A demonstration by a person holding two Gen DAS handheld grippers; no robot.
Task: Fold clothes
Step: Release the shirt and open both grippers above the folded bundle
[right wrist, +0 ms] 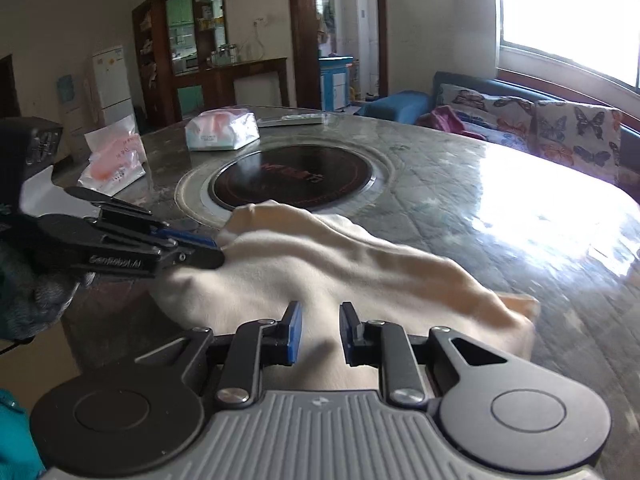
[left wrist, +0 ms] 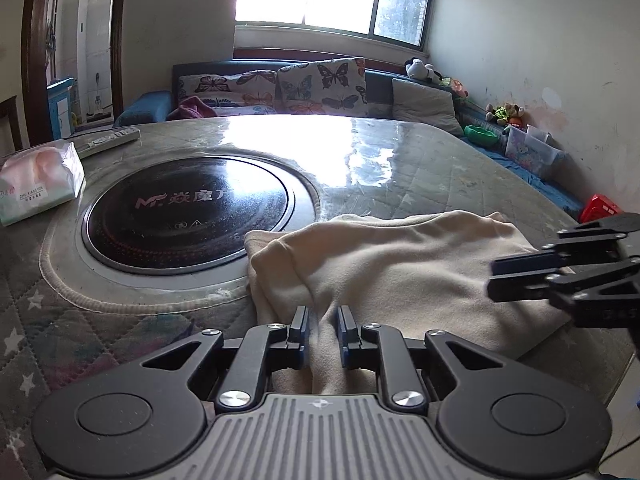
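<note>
A cream garment (left wrist: 392, 264) lies partly folded on the table's near edge; it also shows in the right wrist view (right wrist: 320, 264). My left gripper (left wrist: 323, 322) is over its near left hem, jaws a little apart with a ridge of cloth between them. In the right wrist view the left gripper (right wrist: 208, 250) sits at the garment's left corner. My right gripper (right wrist: 320, 320) is over the near edge, jaws a little apart with cloth between them. It enters the left wrist view (left wrist: 496, 280) from the right, over the garment.
A round black induction hob (left wrist: 188, 212) is set in the table beside the garment. A tissue pack (left wrist: 38, 180) and a remote (left wrist: 108, 140) lie at the far left. A plastic bag (right wrist: 114, 158) lies at the left edge. A sofa with butterfly cushions (left wrist: 320, 84) stands behind.
</note>
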